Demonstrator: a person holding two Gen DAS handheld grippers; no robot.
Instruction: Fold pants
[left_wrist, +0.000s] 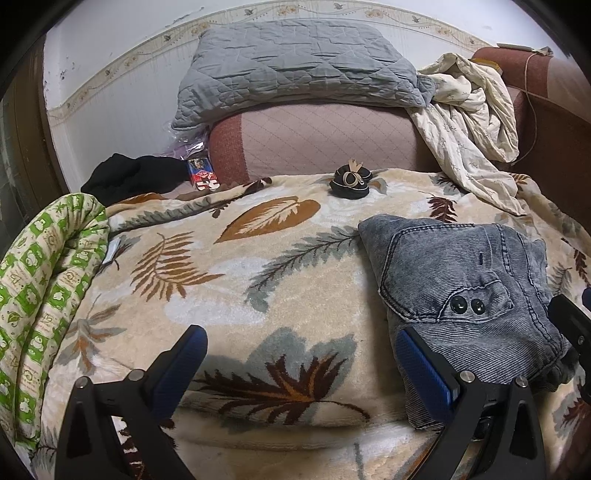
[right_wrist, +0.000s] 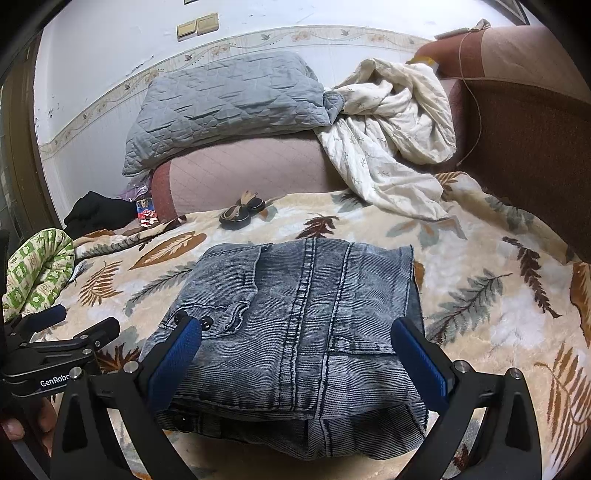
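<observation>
Grey-blue denim pants lie folded into a compact stack on a leaf-patterned blanket. In the left wrist view they sit at the right. My right gripper is open, its blue pads wide apart over the near edge of the stack, holding nothing. My left gripper is open and empty over the blanket, just left of the pants; its right pad is at the stack's left edge. The left gripper also shows in the right wrist view.
A grey quilted pillow and crumpled cream sheet rest on the pink headboard behind. A small dark shoe lies at the blanket's far edge. A green-patterned rolled quilt lies at left, black clothing beyond it.
</observation>
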